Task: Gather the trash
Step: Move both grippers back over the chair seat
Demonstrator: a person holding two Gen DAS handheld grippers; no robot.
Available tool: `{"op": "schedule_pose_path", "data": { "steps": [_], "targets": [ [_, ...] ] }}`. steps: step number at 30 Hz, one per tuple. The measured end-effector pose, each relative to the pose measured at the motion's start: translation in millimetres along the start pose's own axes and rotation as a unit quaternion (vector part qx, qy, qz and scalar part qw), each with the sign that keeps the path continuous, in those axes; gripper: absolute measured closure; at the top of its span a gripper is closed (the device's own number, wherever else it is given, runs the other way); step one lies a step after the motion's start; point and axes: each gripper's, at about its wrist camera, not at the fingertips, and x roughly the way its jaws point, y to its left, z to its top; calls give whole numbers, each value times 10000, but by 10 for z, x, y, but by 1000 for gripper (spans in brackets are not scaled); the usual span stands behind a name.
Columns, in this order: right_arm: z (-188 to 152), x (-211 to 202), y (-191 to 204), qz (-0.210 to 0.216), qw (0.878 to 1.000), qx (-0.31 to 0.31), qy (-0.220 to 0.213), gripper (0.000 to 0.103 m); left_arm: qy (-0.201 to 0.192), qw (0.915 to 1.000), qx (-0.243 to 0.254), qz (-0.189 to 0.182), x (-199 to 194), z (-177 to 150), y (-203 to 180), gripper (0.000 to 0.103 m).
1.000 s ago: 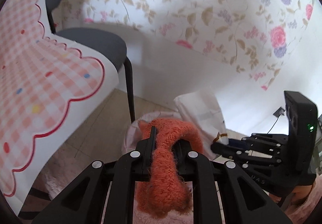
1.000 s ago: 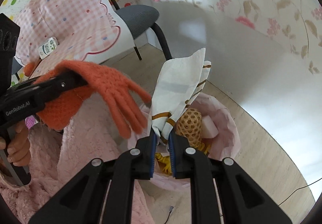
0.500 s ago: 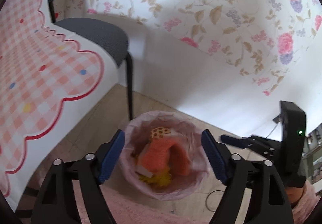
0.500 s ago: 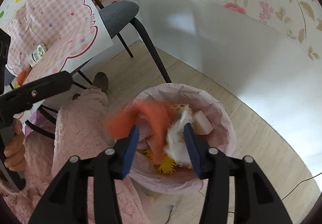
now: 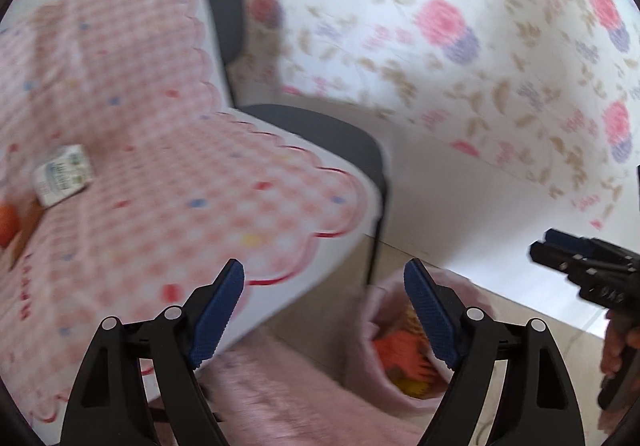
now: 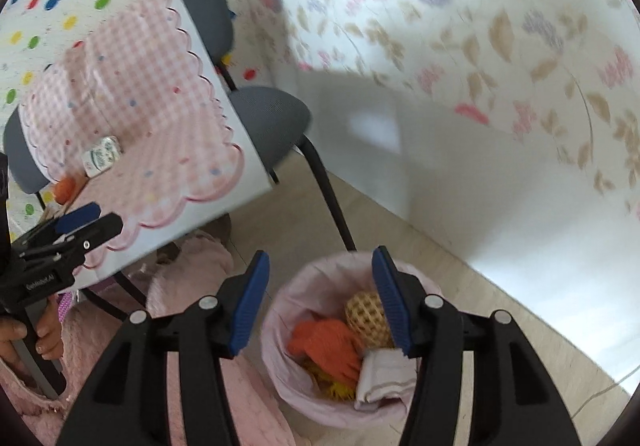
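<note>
With both grippers gaping empty, the left gripper (image 5: pixel 324 312) is sitting nearer the carton (image 5: pixel 62 173), lying up-left on the tablecloth (image 5: pixel 192 173).

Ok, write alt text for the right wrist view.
Open right gripper hangs empty above a pink-lined trash bin holding an orange glove, a mesh ball and a paper bag. Left gripper is near the checked tablecloth.

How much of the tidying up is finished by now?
Done: the orange glove and white paper bag lie in the pink-lined bin. In hand: nothing; the left gripper and right gripper are open. Left: a small carton and something orange on the table.
</note>
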Motion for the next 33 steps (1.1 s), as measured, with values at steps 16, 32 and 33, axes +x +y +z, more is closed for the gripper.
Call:
{"op": "schedule_pose_path", "data": {
  "steps": [16, 32, 33],
  "targets": [
    [426, 570, 1286, 1234, 9864, -1089, 23, 6, -123, 9793, -1127, 1678, -497, -285, 1423, 14],
    [805, 1250, 2463, 1944, 9550, -2231, -196, 6, 170, 9386, -1852, 2905, -632, -288, 2751, 14],
    [844, 1295, 2528, 1968, 9534, -2276, -231, 6, 207, 9376, -1868, 2927, -607, -270, 2802, 14]
  ]
}}
